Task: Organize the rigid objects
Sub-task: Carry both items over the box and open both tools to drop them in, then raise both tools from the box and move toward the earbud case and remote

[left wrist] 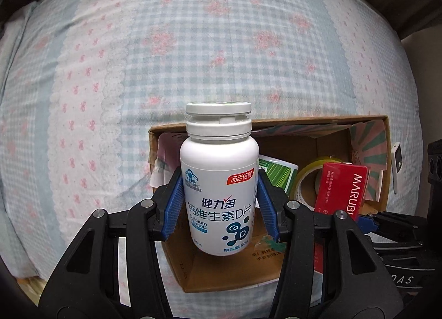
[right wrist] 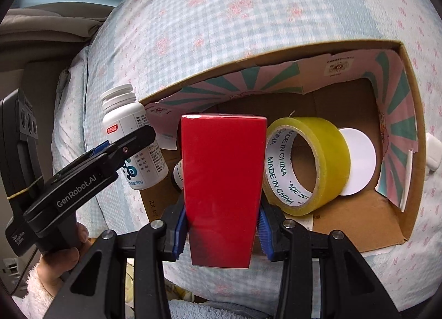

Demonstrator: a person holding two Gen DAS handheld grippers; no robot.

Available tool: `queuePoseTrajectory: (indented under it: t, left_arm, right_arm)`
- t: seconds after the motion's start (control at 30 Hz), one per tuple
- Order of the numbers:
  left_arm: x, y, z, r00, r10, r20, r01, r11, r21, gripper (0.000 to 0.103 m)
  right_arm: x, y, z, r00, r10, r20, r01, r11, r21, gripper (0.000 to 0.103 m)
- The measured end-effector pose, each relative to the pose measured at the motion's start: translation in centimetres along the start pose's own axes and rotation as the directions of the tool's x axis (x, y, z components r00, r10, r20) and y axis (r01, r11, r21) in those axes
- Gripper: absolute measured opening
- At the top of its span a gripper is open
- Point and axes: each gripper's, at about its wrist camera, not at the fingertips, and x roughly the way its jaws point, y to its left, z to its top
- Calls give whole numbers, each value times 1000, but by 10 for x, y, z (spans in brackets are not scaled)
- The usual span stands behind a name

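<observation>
Right wrist alone shows white disc (right wrist: 359,161) behind tape roll (right wrist: 304,164); right hand-held gripper (right wrist: 221,225) clamps red box (right wrist: 221,181), left hand-held gripper (left wrist: 219,203) clamps bottle (left wrist: 219,181).

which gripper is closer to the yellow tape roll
Right. The right gripper, holding the red box, sits just beside the yellow tape roll. The left gripper, holding the white bottle, is farther left.

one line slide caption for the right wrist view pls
Right tool grips a red box over an open cardboard box holding a yellow tape roll.
</observation>
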Motion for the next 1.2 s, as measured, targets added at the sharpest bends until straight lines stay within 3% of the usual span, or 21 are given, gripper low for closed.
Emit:
queuePoseTrajectory:
  t: [0.27, 0.3, 0.33, 0.37, 0.4, 0.43, 0.47, 0.73, 1.2]
  left_arm:
    - [11, -7, 3, 1000, 6, -18, -6, 999, 36, 47]
    - [9, -7, 4, 1000, -2, -9, 2, 999, 33, 53]
    - [5, -8, 5, 1000, -14, 0, 14, 999, 32, 79]
    - [0, -9, 6, 1000, -25, 13, 25, 999, 34, 95]
    - [-7, -10, 6, 999, -29, 36, 28, 999, 37, 103]
    - [-14, -10, 6, 998, -26, 55, 24, 999, 43, 103]
    - [-21, -10, 6, 997, -25, 68, 21, 999, 48, 103]
    - [-50, 0, -2, 993, -40, 110, 38, 999, 28, 103]
    - [-107, -4, -45, 980, -32, 197, 30, 999, 13, 103]
  right_arm:
    - [20, -6, 2, 998, 19, -59, -16, 998, 56, 40]
    - [21, -6, 2, 998, 15, -65, -11, 998, 58, 40]
    - [22, -5, 2, 998, -3, -69, 7, 998, 55, 40]
    - [22, -4, 2, 998, -21, -64, 24, 998, 54, 46]
    - [19, -5, 1, 999, -16, -48, 19, 998, 62, 62]
    - [16, -5, -1, 999, -3, -36, 5, 997, 74, 75]
    - [13, -5, -2, 999, -4, -35, 7, 997, 78, 102]
    - [-5, -2, -14, 999, -37, -27, 38, 998, 42, 103]
    - [-54, 21, -48, 994, -46, 95, 48, 999, -25, 103]
